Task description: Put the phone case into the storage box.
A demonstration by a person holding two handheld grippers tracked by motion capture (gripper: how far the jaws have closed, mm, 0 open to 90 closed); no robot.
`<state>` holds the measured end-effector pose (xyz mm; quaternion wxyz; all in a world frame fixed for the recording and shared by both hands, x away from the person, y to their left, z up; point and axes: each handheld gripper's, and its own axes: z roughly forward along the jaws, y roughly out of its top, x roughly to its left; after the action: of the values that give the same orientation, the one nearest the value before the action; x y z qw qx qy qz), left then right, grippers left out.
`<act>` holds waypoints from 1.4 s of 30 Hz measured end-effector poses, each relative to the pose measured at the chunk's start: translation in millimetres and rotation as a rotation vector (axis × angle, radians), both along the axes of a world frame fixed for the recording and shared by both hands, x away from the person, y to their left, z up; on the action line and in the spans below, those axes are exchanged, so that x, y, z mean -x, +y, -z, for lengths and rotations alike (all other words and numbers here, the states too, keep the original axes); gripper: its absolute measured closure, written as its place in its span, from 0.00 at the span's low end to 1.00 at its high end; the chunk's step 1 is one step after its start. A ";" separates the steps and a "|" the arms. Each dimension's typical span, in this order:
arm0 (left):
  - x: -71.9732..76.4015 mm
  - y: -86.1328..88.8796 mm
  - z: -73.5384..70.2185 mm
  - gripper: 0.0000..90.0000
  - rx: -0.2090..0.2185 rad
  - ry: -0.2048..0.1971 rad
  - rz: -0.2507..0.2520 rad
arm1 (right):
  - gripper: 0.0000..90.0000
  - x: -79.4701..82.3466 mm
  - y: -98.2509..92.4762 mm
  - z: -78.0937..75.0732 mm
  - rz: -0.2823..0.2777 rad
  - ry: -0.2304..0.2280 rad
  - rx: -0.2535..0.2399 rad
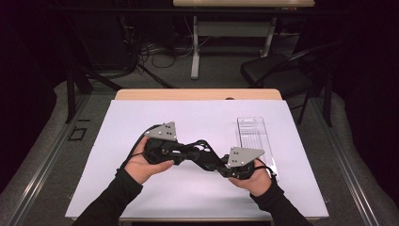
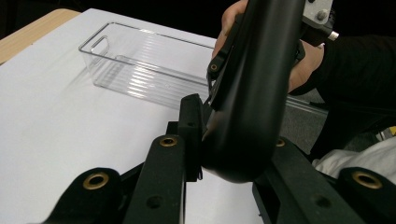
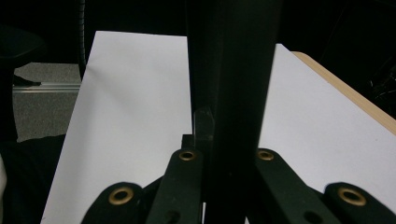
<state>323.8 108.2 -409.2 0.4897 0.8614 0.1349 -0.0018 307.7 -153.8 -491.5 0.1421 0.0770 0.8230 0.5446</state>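
A glossy black curved object (image 1: pixel 203 150) hangs above the middle of the white-covered table (image 1: pixel 141 188), between my two grippers. My left gripper (image 1: pixel 193 148) reaches in from the left and my right gripper (image 1: pixel 211 161) from the right, so their jaws meet at the object. In the left gripper view the left gripper (image 2: pixel 233 140) is shut on the rounded lower end of the black object (image 2: pixel 254 79), which rises toward the other hand. In the right gripper view the right gripper (image 3: pixel 226 151) is shut on the black object (image 3: pixel 233 70), which stands upright between its jaws.
A clear plastic bin (image 1: pixel 249 120) with nothing in it lies on the white sheet at the right, just beyond my right hand; its near corner (image 2: pixel 93 44) has a handle cut-out. The wooden table edge (image 1: pixel 197 94) runs along the far side. A dark chair (image 1: pixel 273 70) stands behind.
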 end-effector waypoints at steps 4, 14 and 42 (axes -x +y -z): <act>0.0 -0.2 -0.4 0.89 -0.005 -0.001 -0.002 | 0.97 -0.1 0.1 0.0 0.000 -0.001 0.000; -0.3 -0.7 -0.8 0.90 -0.011 -0.001 -0.004 | 0.95 -0.1 0.1 -0.2 0.004 0.006 0.005; -6.9 -5.5 1.3 0.91 -0.055 0.076 -0.047 | 0.69 -3.8 -3.7 -1.4 0.049 0.108 0.020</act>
<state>330.7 102.7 -410.4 0.4601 0.8706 0.1734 -0.0193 311.5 -157.5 -490.1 0.1113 0.1250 0.8326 0.5279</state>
